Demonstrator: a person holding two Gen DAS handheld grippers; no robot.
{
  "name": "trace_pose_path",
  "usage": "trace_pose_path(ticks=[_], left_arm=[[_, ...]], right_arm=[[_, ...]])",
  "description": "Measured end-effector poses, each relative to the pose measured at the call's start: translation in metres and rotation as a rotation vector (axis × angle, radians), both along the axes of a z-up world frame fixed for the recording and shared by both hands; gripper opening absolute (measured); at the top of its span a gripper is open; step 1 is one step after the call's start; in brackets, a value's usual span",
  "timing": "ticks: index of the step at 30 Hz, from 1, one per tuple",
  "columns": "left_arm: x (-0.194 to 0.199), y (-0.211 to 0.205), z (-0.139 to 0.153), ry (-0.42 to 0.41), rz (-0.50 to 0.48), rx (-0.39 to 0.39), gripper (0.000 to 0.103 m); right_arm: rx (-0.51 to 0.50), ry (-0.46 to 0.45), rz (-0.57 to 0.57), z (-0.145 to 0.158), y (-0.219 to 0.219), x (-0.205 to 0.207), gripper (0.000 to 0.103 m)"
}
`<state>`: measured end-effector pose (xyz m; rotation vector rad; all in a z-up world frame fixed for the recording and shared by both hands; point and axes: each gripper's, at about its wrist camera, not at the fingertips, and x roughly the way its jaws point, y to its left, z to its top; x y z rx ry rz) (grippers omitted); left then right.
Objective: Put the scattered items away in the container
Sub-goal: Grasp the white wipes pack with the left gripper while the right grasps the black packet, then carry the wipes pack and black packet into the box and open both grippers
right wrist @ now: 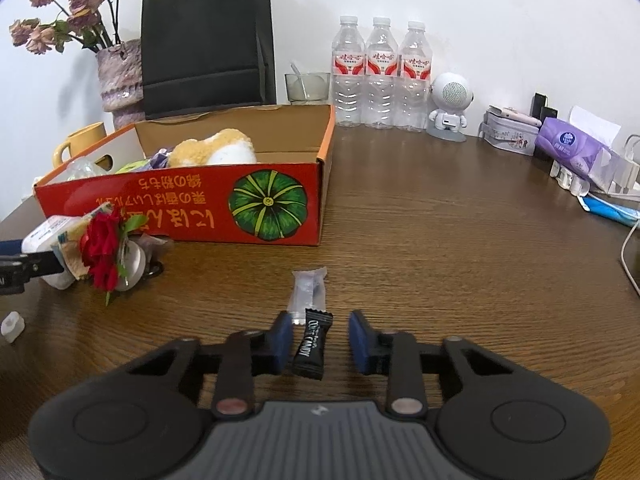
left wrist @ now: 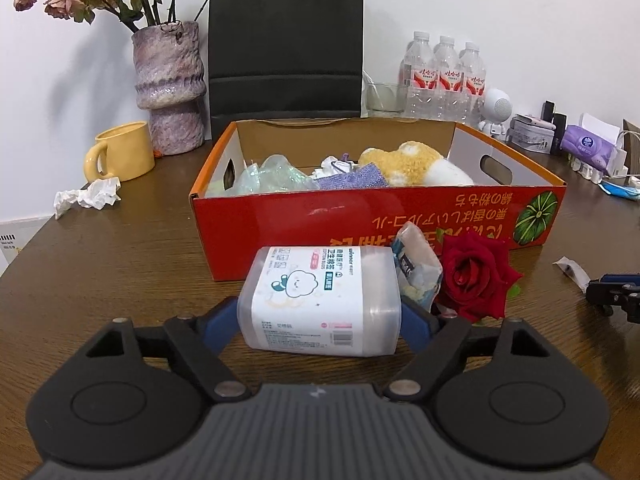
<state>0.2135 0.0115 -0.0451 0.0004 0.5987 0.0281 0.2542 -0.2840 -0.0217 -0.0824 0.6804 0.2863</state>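
Between the blue pads of the left gripper (left wrist: 320, 314) lies a clear cotton-swab box (left wrist: 320, 300) on its side, both pads against its ends; just beyond it on the right rest a small packet (left wrist: 418, 268) and a red rose (left wrist: 474, 276), with the red cardboard box (left wrist: 360, 216) farther ahead; the right gripper (right wrist: 320, 346) stands partly open around a black candy wrapper (right wrist: 312, 344), pads not touching it; a clear sachet (right wrist: 307, 294) lies just ahead on the wooden table (right wrist: 440, 260).
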Motion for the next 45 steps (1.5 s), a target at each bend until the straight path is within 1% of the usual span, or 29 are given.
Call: trace_pose_path(ticks=[1, 2, 3, 6, 14, 20, 23, 25, 30, 35, 38, 41, 45], left_arm=[[0.000, 0.000, 0.000, -0.002, 0.001, 0.002, 0.084], [-0.001, 0.000, 0.000, -0.003, 0.001, 0.003, 0.083], [-0.002, 0.000, 0.000, -0.005, 0.000, 0.004, 0.083], [-0.003, -0.001, 0.000, -0.014, 0.003, 0.008, 0.083], [-0.012, 0.005, 0.006, -0.052, 0.016, -0.017, 0.083], [-0.020, 0.008, 0.011, -0.081, 0.028, -0.024, 0.083], [-0.031, 0.009, 0.019, -0.125, 0.034, -0.020, 0.083], [-0.040, 0.010, 0.030, -0.171, 0.039, -0.010, 0.083], [-0.043, 0.010, 0.067, -0.278, 0.030, -0.007, 0.083], [-0.011, 0.008, 0.103, -0.347, 0.024, 0.003, 0.083], [0.017, 0.008, 0.111, -0.352, 0.041, -0.007, 0.083], [0.050, 0.008, 0.105, -0.323, 0.058, -0.029, 0.083], [0.095, 0.009, 0.085, -0.247, 0.074, -0.046, 0.083]], right_arm=[[-0.002, -0.002, 0.001, 0.000, 0.000, -0.001, 0.018], [-0.004, -0.004, 0.003, 0.000, 0.001, -0.002, 0.013], [-0.005, -0.006, 0.008, 0.000, 0.002, -0.003, 0.011], [-0.016, -0.018, 0.007, -0.001, 0.005, -0.007, 0.010], [0.027, -0.037, 0.010, 0.004, 0.002, -0.016, 0.010], [0.039, -0.050, 0.018, 0.007, 0.004, -0.022, 0.010], [0.051, -0.067, 0.026, 0.012, 0.005, -0.026, 0.010], [0.058, -0.092, 0.035, 0.019, 0.008, -0.029, 0.010], [0.091, -0.191, 0.073, 0.054, 0.019, -0.024, 0.010], [0.110, -0.284, 0.117, 0.094, 0.043, 0.002, 0.010], [0.111, -0.292, 0.129, 0.108, 0.058, 0.032, 0.010], [0.082, -0.270, 0.114, 0.108, 0.075, 0.070, 0.010], [0.085, -0.207, 0.094, 0.090, 0.091, 0.117, 0.010]])
